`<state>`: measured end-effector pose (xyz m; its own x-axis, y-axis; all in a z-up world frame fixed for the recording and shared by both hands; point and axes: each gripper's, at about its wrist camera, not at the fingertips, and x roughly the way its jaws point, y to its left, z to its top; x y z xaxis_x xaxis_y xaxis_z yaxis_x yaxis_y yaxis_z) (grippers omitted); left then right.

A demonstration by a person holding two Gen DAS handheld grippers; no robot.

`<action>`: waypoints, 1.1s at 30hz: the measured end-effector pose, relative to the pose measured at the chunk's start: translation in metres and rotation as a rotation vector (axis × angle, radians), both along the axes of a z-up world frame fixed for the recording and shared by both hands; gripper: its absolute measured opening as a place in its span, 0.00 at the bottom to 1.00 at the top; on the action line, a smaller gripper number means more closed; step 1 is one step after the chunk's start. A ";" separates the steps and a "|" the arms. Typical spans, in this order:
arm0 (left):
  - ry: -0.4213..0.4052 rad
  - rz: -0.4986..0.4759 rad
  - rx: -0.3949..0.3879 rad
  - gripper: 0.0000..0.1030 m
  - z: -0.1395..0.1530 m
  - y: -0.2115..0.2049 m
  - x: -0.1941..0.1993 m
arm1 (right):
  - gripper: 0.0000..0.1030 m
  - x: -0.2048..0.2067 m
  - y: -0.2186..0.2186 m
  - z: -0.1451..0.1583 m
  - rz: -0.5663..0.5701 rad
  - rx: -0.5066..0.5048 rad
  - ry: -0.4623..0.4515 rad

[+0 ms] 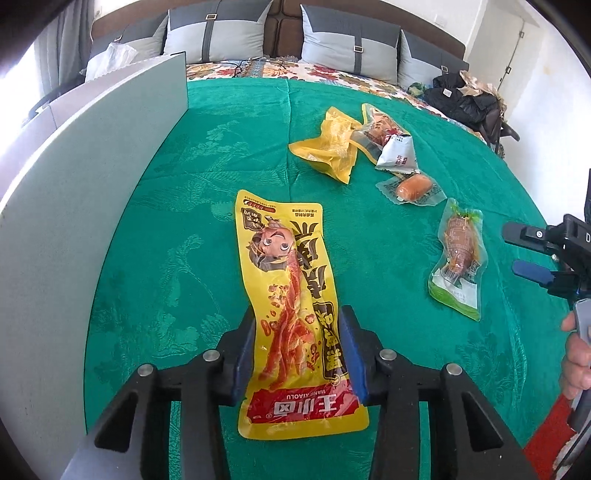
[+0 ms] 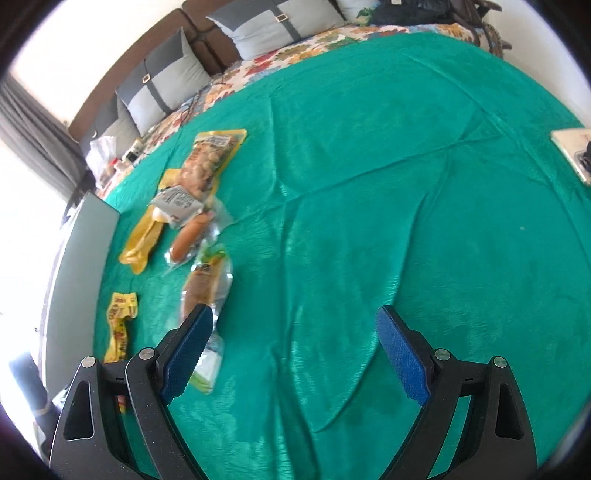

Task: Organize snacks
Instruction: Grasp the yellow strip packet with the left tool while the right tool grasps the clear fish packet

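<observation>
My left gripper (image 1: 301, 325) is shut on a long yellow snack pouch (image 1: 286, 280) with a cartoon face, its far end over the green cloth (image 1: 221, 155). The same pouch shows in the right wrist view (image 2: 120, 325) at the left. A crumpled yellow bag (image 1: 332, 144), a white packet (image 1: 399, 153), a wrapped sausage (image 1: 412, 186) and a clear green-edged pouch (image 1: 458, 258) lie to the right. My right gripper (image 2: 295, 325) is open and empty above the cloth, just right of the green-edged pouch (image 2: 207, 291); it also shows at the right edge of the left wrist view (image 1: 524, 251).
A tall grey-white board (image 1: 74, 221) stands along the left side of the cloth. Grey pillows (image 1: 218, 33) line the headboard behind. Dark clothes (image 1: 461, 99) lie at the far right. A flat tan object (image 2: 572, 151) sits at the right edge of the cloth.
</observation>
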<state>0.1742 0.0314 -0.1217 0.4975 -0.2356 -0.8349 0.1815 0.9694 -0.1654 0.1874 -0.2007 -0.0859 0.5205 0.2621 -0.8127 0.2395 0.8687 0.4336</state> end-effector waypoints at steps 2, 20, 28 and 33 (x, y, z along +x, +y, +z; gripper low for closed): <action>-0.006 0.005 0.001 0.40 0.000 0.002 -0.004 | 0.88 0.022 0.034 -0.002 0.035 -0.014 0.027; -0.026 0.043 -0.127 0.23 0.003 0.038 -0.027 | 0.06 -0.015 0.035 0.014 0.132 -0.134 0.031; 0.055 0.149 -0.094 0.66 -0.004 0.060 -0.015 | 0.33 -0.019 0.019 0.007 0.088 -0.144 0.060; 0.105 0.158 -0.007 0.91 -0.009 0.036 -0.002 | 0.73 -0.005 0.046 0.005 0.089 -0.234 0.088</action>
<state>0.1725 0.0672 -0.1305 0.4386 -0.1679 -0.8829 0.0084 0.9831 -0.1828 0.1821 -0.1545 -0.0811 0.4282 0.1035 -0.8977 0.1854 0.9622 0.1994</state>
